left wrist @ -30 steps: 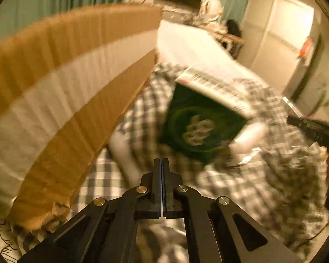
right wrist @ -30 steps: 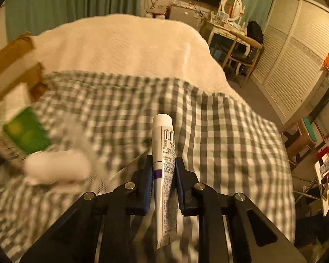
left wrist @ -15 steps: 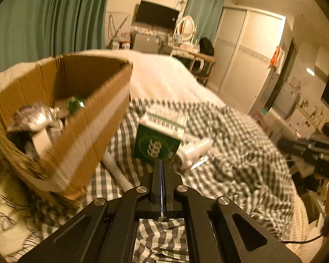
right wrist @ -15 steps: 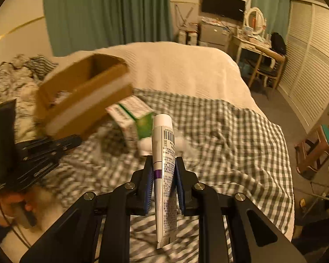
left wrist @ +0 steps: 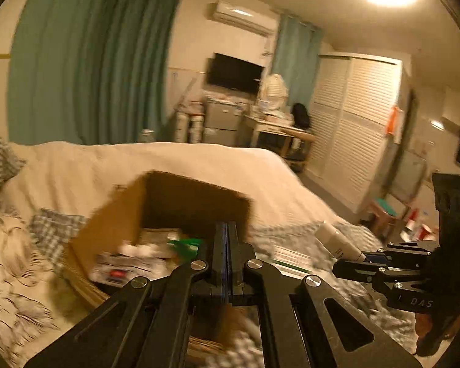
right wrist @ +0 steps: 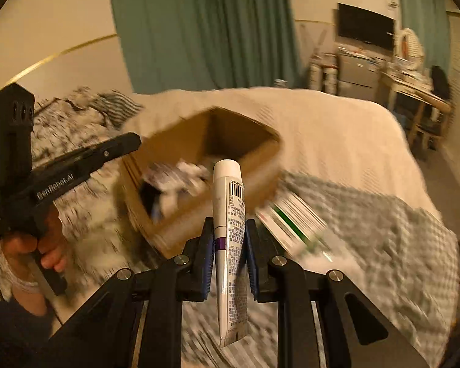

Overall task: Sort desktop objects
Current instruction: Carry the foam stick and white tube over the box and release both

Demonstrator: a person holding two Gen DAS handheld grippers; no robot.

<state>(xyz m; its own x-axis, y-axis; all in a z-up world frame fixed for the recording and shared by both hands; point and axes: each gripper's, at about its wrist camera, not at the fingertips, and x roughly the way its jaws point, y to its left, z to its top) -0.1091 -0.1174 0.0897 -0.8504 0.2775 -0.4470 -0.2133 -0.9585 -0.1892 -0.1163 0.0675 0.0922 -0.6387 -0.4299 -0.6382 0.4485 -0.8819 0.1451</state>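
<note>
My right gripper (right wrist: 229, 225) is shut on a white tube (right wrist: 230, 214) with a barcode, its cap pointing toward an open cardboard box (right wrist: 254, 159) on the bed. Several packets and papers lie in the box (left wrist: 113, 224). My left gripper (left wrist: 226, 227) is shut and holds nothing, raised over the box's near side. The same tube (left wrist: 337, 240) shows in the left wrist view, held by the right gripper (left wrist: 357, 260) at the right. A person's hand holds the left gripper (right wrist: 128, 142) at the left of the right wrist view. A green and white carton (right wrist: 294, 224) lies just right of the box.
The box stands on a bed with a green checked blanket (right wrist: 383, 239) and a cream cover (right wrist: 337, 128). Patterned bedding (left wrist: 6, 260) lies at the left. Beyond the bed are teal curtains (left wrist: 86, 70), a wall television (left wrist: 234, 73), a cluttered desk (left wrist: 276, 122) and louvred wardrobe doors (left wrist: 358, 122).
Both grippers have risen and swung toward the box, whose inside now shows from above. The tube stays gripped in the right gripper. The left gripper stays shut.
</note>
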